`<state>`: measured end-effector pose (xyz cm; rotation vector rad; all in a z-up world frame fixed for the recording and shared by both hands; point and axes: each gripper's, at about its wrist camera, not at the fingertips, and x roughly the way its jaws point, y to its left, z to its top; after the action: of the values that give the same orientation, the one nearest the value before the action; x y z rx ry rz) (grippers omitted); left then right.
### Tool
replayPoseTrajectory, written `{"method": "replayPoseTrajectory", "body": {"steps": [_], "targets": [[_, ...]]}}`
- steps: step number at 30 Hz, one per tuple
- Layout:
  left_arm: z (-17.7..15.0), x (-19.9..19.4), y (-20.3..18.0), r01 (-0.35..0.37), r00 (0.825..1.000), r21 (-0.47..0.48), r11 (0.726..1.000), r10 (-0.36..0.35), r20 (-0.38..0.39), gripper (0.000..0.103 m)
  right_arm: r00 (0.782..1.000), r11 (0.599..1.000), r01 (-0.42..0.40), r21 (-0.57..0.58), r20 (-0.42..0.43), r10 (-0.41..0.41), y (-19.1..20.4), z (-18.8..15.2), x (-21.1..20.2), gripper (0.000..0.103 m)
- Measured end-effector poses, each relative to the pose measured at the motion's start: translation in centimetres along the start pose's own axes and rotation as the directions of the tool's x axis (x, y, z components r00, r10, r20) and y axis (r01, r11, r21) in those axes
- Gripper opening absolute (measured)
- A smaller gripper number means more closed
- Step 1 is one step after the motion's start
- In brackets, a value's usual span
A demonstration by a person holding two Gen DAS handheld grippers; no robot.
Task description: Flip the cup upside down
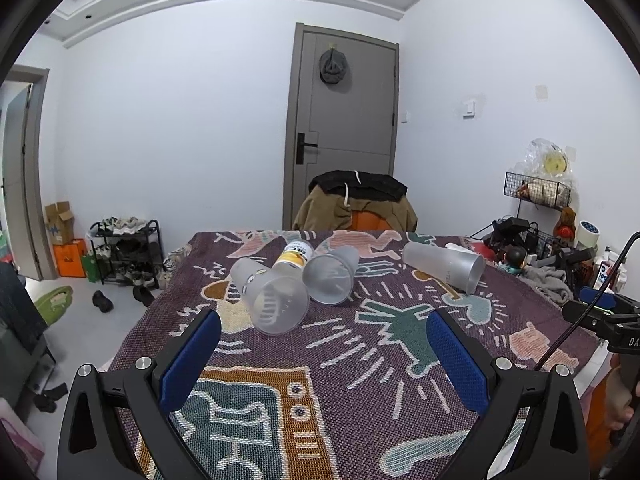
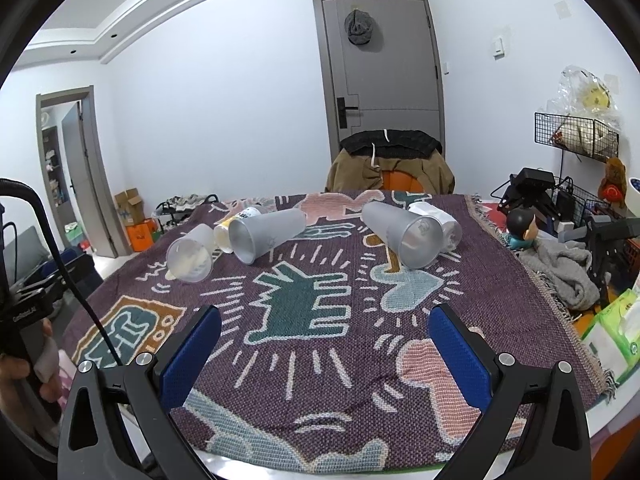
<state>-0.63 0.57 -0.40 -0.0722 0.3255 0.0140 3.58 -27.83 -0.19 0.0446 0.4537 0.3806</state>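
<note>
Over the near edge of the table, which wears a patterned purple woven cloth, both pairs of tongs hang spread wide with nothing between their blue pads. From the left, the left tongs face a cluster of frosted plastic cups, all lying on their sides. The leftmost cup has its long axis running toward the near edge, its open mouth turned to the tongs and its base pointing away to the left rear. Just behind it, touching, lies a yellow-banded cup with a dark printed label, its length running toward the far edge. Next to that, a second frosted cup lies with its mouth also toward the near side and its base aimed at the far right. Well apart to the right, a tall frosted cup lies crosswise, its mouth to the right and slightly nearer, its base to the left. The right tongs hover low above the cloth nearer this tall cup, which from their side shows its round mouth toward them and its base pointing to the far left; a crumpled white thing lies just behind it. Farther right, a grey towel is heaped at the table's edge.
</note>
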Motion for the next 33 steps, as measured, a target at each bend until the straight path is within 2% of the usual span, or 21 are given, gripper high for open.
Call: {"method": "replayPoseTrajectory", "body": {"steps": [20,27,33], "targets": [[0.0,0.2,-0.1,-0.008,1.0,-0.005,1.0,0.008,-0.016,0.103,1.0,1.0,0.01,-0.004,-0.008,-0.01,-0.1,0.3,0.5,0.103],[0.5,0.8,0.4,-0.017,0.999,-0.009,1.0,0.017,-0.031,0.103,0.999,0.999,0.042,-0.018,-0.021,-0.043,-0.1,1.5,1.3,0.103],[1.3,1.6,0.8,-0.026,0.999,-0.007,1.0,0.026,-0.039,0.103,0.999,0.999,0.031,-0.018,-0.03,-0.032,-0.2,3.3,2.0,0.103]]}}
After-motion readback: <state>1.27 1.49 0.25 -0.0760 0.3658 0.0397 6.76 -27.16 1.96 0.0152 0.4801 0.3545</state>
